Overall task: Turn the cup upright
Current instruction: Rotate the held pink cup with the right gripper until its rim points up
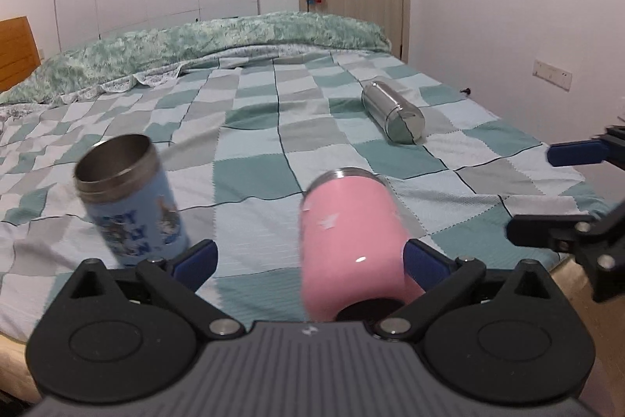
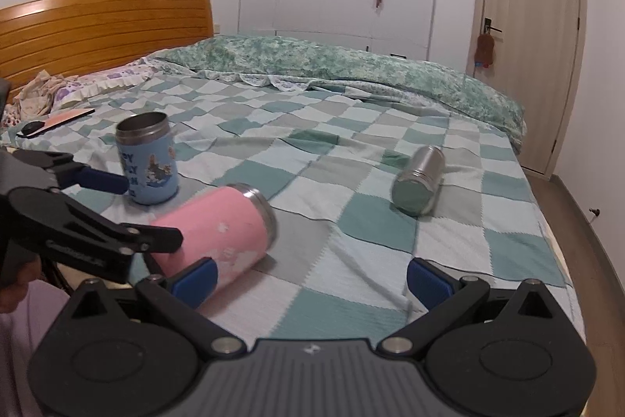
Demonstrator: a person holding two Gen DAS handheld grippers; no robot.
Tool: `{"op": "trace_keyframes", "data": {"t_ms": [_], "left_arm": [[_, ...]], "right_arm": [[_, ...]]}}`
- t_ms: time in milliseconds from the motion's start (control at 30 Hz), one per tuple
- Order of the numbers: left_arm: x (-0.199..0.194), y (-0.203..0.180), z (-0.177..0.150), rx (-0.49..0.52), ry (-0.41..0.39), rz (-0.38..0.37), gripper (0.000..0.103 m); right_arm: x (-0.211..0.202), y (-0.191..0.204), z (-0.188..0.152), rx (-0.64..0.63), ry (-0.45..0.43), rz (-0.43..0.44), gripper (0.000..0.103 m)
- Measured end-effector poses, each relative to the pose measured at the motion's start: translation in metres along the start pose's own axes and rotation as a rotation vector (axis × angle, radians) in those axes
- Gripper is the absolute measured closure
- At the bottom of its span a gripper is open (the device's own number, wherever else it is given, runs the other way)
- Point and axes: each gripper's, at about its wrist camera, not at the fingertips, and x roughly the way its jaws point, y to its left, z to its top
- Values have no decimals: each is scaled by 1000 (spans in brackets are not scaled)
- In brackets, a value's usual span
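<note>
Between the wide-open left tongs [image 1: 310,258], the pink cup [image 1: 347,241] lies sideways, ungripped; the right tongs [image 2: 310,278] gape, holding nothing.

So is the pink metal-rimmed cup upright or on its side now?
On its side: the pink metal-rimmed cup lies along the checked bedsheet, rim facing sideways.

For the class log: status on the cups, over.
Left claw open around pink cup, which lies on its side. Right claw open, empty. Blue cup upright. Steel cup on its side. Nothing in the way.
</note>
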Motion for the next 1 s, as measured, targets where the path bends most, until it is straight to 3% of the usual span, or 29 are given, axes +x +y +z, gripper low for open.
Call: {"op": "trace_keyframes", "data": {"t_ms": [233,467,667,1000], "left_arm": [[-20,40,-13,7,-44,30,0],[-21,93,-27,-39,-40,64,0],[-15,124,-31,-51,-35,65,0],[-3,143,-26,-83,-46,36,0]], "right_arm": [[19,39,17,29,13,15,0],[52,77,35,52,67,11,0],[88,82,47,177,158,-26,0],[144,72,58,321,365,-53,0]]}}
